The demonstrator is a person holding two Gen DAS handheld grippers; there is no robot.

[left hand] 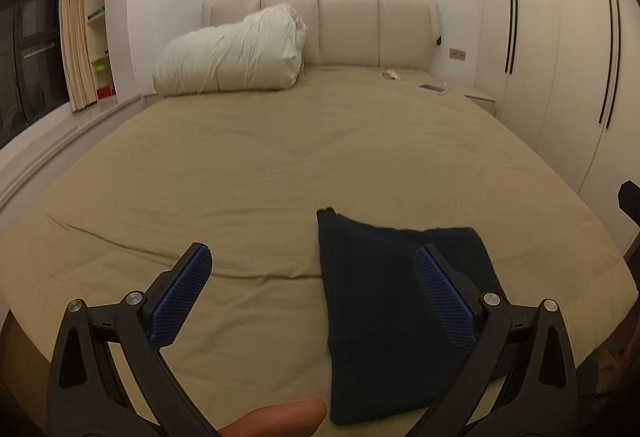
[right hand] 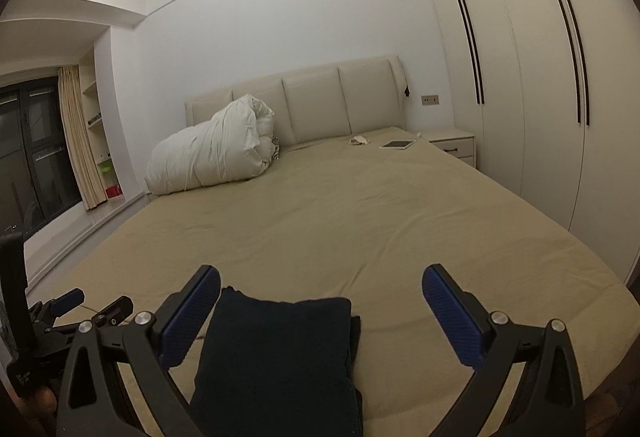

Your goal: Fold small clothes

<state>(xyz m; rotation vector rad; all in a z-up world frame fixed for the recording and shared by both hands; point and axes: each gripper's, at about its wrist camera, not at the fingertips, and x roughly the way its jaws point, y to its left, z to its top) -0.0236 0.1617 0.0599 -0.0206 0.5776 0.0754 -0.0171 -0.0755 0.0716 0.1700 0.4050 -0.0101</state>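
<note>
Dark cloth (left hand: 384, 309), folded into a rough rectangle, lies flat on the olive-tan bedsheet (left hand: 260, 165) near the foot of the bed, and it is the only garment I can see. Through my left wrist view it sits at about four o'clock, partly behind the right-hand blue pad, while my left gripper (left hand: 314, 291) hangs above the sheet with its fingers spread wide and nothing between them. A fingertip (left hand: 280, 419) of mine pokes in at six o'clock under that tool. Through my right wrist view the same cloth (right hand: 276, 357) lies at about six to seven o'clock, its upper left corner just beside the left blue pad, and my right gripper (right hand: 322, 311) is likewise released, fingers far apart and gripping nothing. A second layer seems to peek out along the cloth's right edge, though the dim light makes that hard to judge. My left tool (right hand: 76, 311) shows at nine o'clock in the right view, low over the sheet. Far off at twelve o'clock a rolled white duvet (left hand: 232, 53) leans on the padded headboard (left hand: 348, 29), and a tablet (right hand: 397, 144) lies near the one o'clock corner of the bed.
</note>
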